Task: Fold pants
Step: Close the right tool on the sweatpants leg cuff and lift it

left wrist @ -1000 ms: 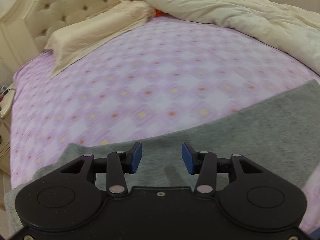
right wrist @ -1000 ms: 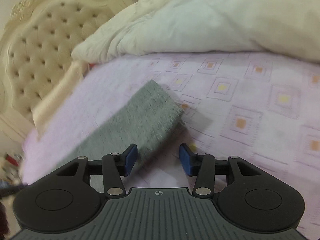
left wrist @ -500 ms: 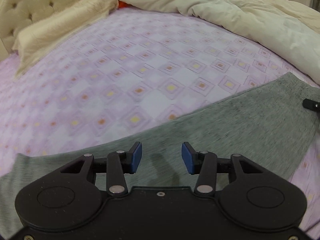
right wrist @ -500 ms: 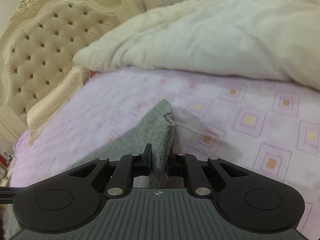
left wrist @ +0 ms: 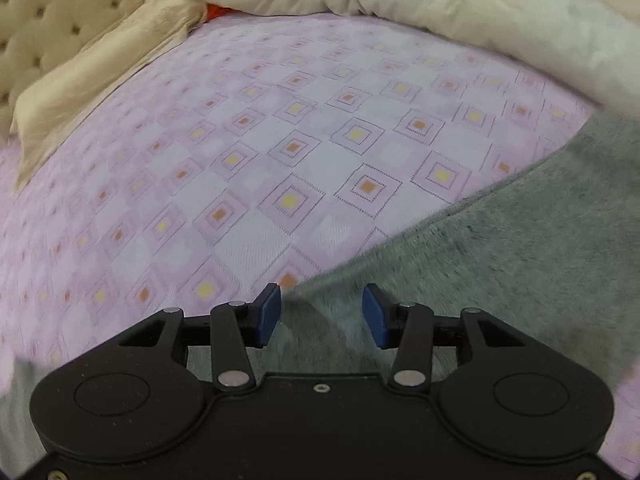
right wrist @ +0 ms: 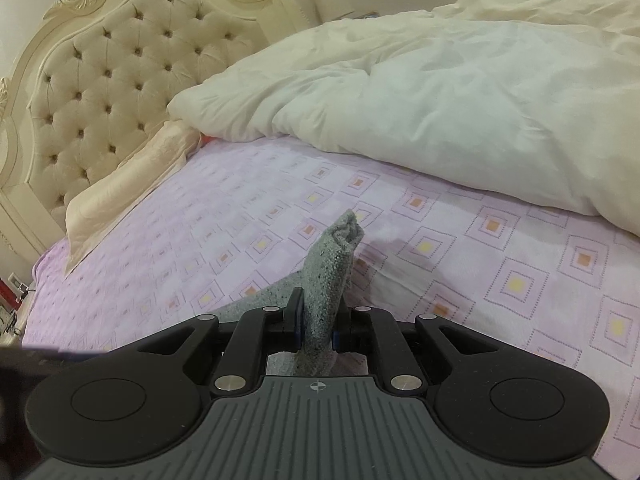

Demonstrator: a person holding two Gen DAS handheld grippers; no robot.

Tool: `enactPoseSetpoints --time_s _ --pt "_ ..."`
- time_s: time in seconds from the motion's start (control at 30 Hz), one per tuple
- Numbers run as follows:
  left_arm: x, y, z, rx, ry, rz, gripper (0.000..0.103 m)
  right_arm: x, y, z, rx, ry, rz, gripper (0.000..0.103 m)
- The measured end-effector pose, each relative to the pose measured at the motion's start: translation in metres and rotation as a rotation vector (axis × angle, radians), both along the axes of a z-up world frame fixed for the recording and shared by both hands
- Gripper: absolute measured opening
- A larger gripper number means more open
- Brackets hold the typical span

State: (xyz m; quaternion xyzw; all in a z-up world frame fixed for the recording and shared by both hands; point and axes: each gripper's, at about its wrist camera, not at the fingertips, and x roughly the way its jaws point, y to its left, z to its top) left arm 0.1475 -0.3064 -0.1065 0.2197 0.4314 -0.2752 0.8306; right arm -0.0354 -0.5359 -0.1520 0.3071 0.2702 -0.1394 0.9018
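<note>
Grey pants lie on the lilac patterned bed sheet, filling the lower right of the left wrist view. My left gripper is open and hovers over the pants' upper edge, holding nothing. My right gripper is shut on a bunched end of the grey pants, which stands up between its pads, lifted off the sheet.
A cream duvet is heaped along the far right side of the bed. A beige pillow lies against the tufted headboard. A small orange item peeks out between pillow and duvet.
My right gripper closed on the pants' end and has lifted it. My left gripper, still open, has shifted along the pants' edge and closer to the fabric.
</note>
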Motion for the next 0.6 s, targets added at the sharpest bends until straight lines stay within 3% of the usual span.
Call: enactPoseSetpoints --time_s 0.1,0.27,0.37,0.6 --pt "-0.019 0.024 0.007 -0.055 0.062 -0.004 0.053 0.000 0.002 0.003 -0.007 0.007 0.004 0.012" --pt "-0.056 0.033 -0.008 -0.031 0.110 -0.101 0.053 0.004 0.007 0.012 -0.028 0.021 0.007 0.012" --pt "-0.060 0.029 -0.013 -0.017 0.078 -0.125 0.055 0.005 0.014 0.023 -0.051 0.026 0.013 0.012" --pt "-0.022 0.084 0.011 -0.109 0.156 0.077 0.054 0.018 0.060 0.078 -0.166 -0.018 0.115 0.012"
